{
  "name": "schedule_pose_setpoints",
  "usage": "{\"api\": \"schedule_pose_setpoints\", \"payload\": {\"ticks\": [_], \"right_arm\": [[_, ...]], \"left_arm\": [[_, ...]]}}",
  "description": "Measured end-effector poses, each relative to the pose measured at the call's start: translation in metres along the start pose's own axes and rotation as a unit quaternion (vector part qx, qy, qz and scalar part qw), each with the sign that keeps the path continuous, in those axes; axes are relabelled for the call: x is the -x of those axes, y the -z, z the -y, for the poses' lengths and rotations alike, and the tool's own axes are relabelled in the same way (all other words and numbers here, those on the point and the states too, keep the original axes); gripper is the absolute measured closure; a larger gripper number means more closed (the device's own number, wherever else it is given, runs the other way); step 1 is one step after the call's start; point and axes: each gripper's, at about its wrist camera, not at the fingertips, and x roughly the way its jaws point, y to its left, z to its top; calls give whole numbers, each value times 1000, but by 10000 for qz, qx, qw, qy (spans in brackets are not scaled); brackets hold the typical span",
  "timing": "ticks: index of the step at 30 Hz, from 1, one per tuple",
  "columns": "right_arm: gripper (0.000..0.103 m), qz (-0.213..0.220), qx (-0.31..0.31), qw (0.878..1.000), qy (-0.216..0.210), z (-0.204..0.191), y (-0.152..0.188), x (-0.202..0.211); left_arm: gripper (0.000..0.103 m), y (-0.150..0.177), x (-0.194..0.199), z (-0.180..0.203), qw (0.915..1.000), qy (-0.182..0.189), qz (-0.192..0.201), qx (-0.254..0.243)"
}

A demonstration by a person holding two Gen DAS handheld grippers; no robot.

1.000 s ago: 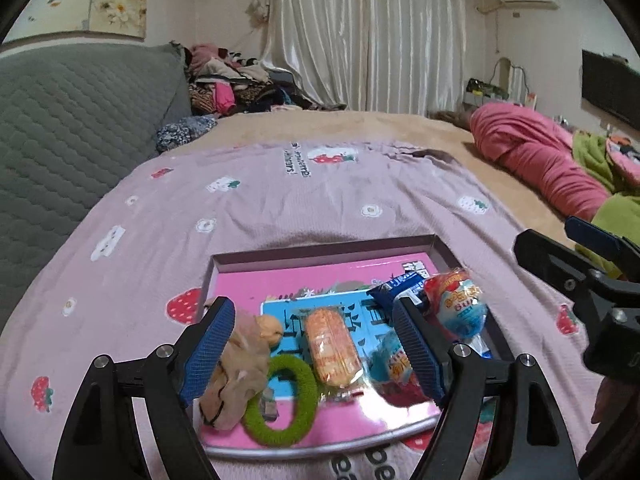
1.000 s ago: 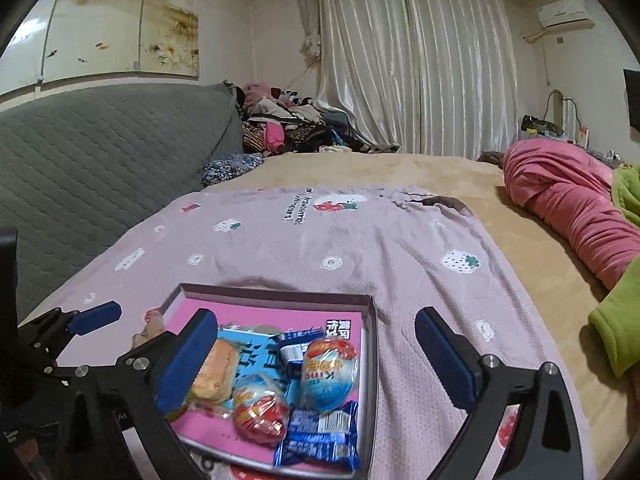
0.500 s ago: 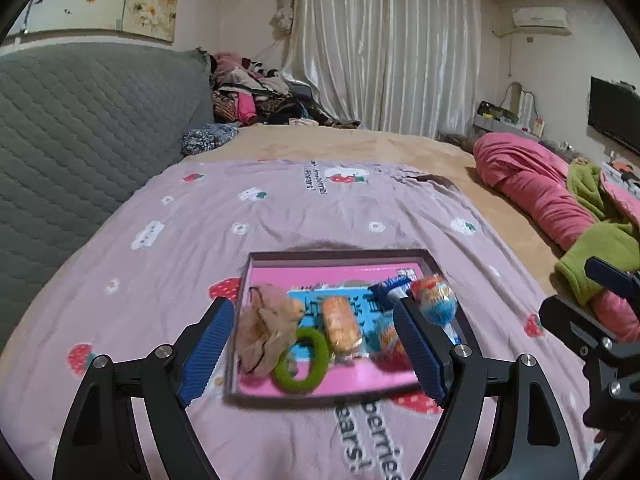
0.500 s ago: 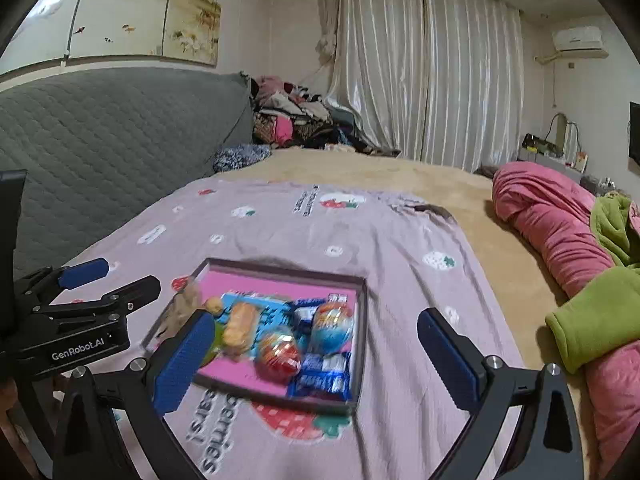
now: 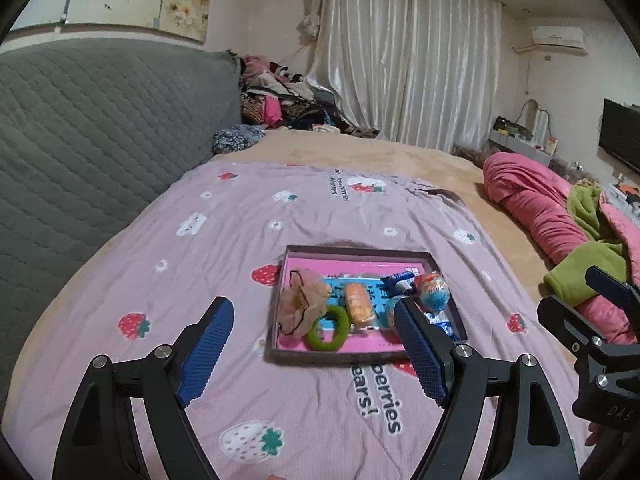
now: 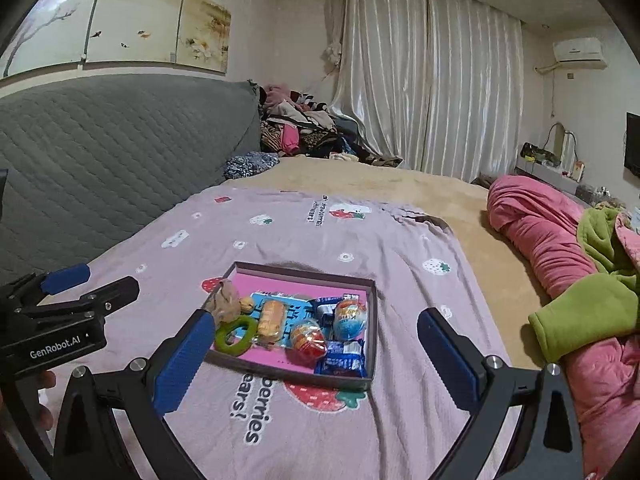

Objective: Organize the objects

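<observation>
A home bedroom: bed (image 6: 360,184), curtains (image 6: 432,80), clothes pile (image 6: 304,128).

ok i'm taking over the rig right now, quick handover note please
Left gripper: open, empty, above the bedspread short of the tray.
Right gripper: open, empty, also clear of the tray.
Tray: on the bedspread, holding a beige scrunchie, green hair tie, biscuit packet, two toy eggs and blue wrapped snacks.
Done: everything seen is in the tray.
Left: nothing loose visible; check out of view.
</observation>
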Motion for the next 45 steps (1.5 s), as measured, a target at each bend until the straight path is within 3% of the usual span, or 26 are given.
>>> {"api": "schedule_pose_setpoints", "payload": {"ticks": [8,18,45], "right_arm": [[1,-135,53,9999,-6,-9,24,17],[1,-253,-105,9996,-11,-6,60,31],[1,-594,-104,9981,94,-1,111,-10]], "left_arm": [[20,33,15,0,9994,-235,-204,-166],[20,71,37,-4,9994,-288,-141,-165],[20,119,-19,-2,9985,-217,-445,-236]]}}
